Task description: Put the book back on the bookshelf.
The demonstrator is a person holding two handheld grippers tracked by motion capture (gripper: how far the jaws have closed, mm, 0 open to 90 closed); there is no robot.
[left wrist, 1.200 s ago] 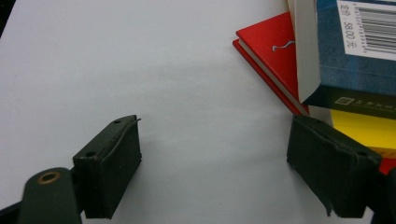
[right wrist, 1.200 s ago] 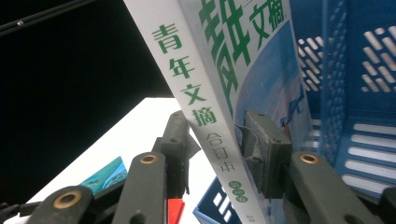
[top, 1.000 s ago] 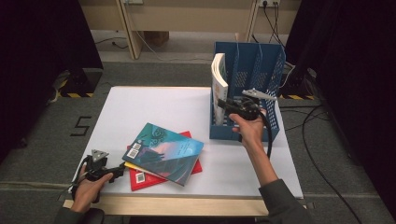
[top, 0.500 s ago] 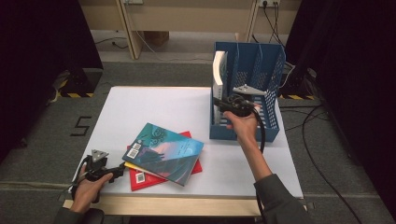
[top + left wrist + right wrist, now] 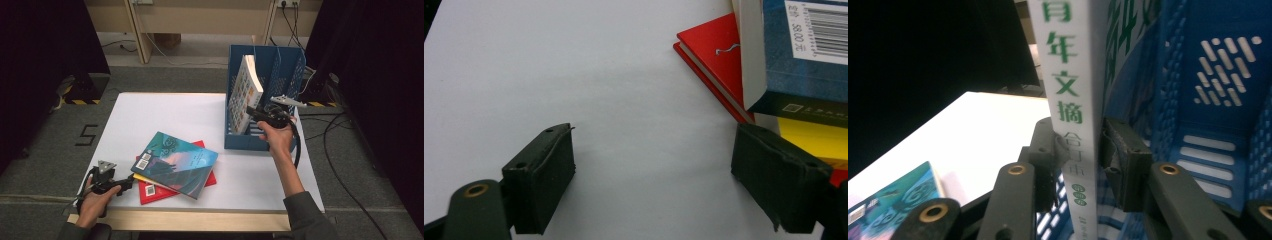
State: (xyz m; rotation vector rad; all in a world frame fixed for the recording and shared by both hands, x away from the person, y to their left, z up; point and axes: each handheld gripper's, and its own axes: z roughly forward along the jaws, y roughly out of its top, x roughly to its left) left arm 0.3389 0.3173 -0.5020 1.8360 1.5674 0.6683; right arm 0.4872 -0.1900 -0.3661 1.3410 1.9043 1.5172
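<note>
At the right centre of the high view, the right gripper [image 5: 256, 113] is clamped on the spine of a white book [image 5: 246, 91], near its lower end, with one jaw on each cover. That low grip lets the book stand upright in the leftmost slot of the blue file rack [image 5: 287, 67], leaning slightly, probably so it can be steered down between the dividers. In the lower left, the left gripper [image 5: 126, 182] rests on the white table [image 5: 165, 112] with its jaws spread wide and nothing between them, just beside a stack: a teal book [image 5: 176, 162] on a yellow one [image 5: 811, 137] and a red book [image 5: 157, 192]. It appears poised for the next pick.
</note>
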